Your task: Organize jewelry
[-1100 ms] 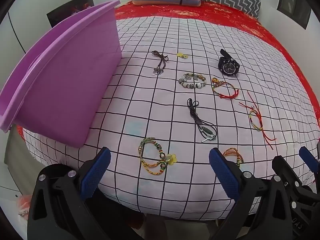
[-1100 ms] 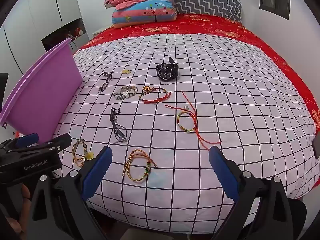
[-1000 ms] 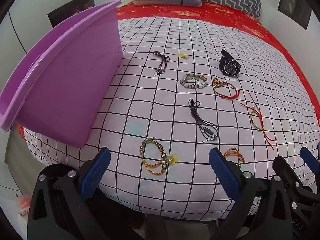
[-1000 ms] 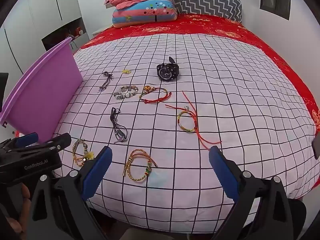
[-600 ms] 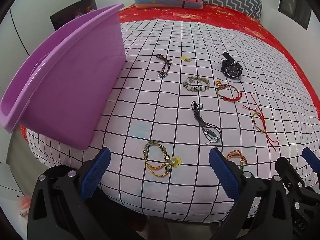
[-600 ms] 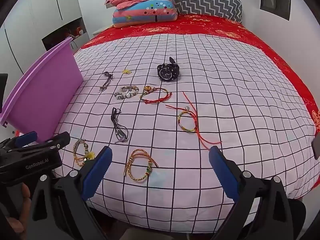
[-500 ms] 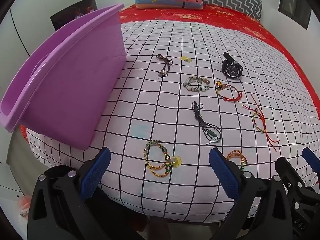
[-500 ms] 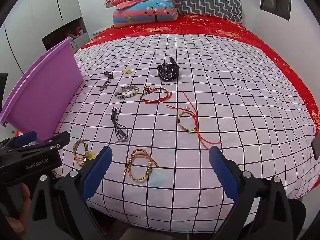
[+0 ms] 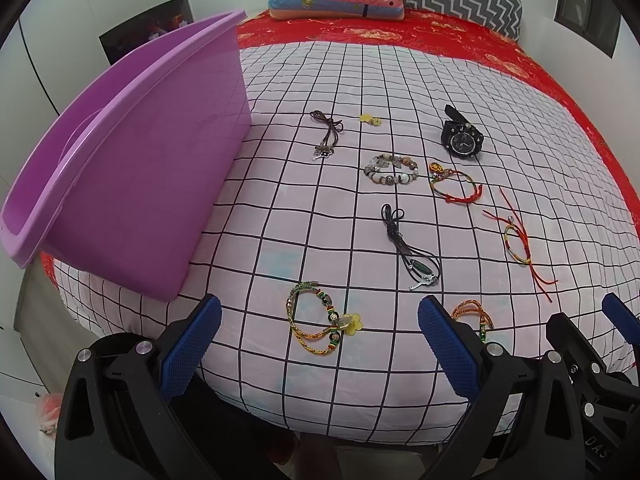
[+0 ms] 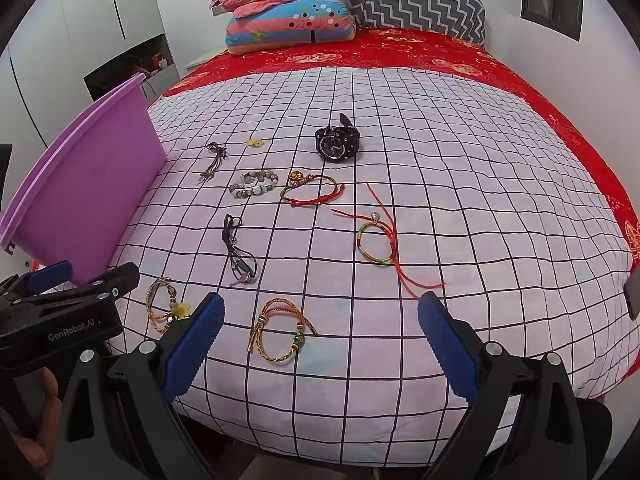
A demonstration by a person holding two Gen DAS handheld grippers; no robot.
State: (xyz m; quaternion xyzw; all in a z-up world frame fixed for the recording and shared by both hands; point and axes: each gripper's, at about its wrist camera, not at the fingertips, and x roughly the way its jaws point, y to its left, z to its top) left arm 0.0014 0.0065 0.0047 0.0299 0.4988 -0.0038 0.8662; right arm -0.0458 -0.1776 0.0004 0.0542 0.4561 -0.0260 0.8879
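Observation:
Jewelry lies spread on a pink checked bed cover. A braided bracelet with a yellow flower (image 9: pixel 320 326) sits just ahead of my open left gripper (image 9: pixel 318 346). Another orange braided bracelet (image 10: pixel 280 334) lies between the fingers' line of my open right gripper (image 10: pixel 318 344). Farther out are a black cord necklace (image 9: pixel 412 256), a beaded bracelet (image 9: pixel 392 170), a red string bracelet (image 9: pixel 456 186), a rainbow bracelet with red cords (image 10: pixel 378 240), a black watch (image 10: pixel 336 144), a brown cord pendant (image 9: pixel 328 136) and a small yellow charm (image 9: pixel 370 120). Both grippers hold nothing.
A large purple plastic tub (image 9: pixel 132 160) stands tilted on the bed's left edge. Folded blankets and pillows (image 10: pixel 292 20) and a zigzag pillow (image 10: pixel 412 0) lie at the head over a red sheet. The bed's front edge drops off just under the grippers. A hand (image 10: pixel 36 420) holds the left gripper.
The left gripper has eased forward and slightly right, so the tub and jewelry sit a bit closer. The right gripper has barely moved. Nothing has been picked up.

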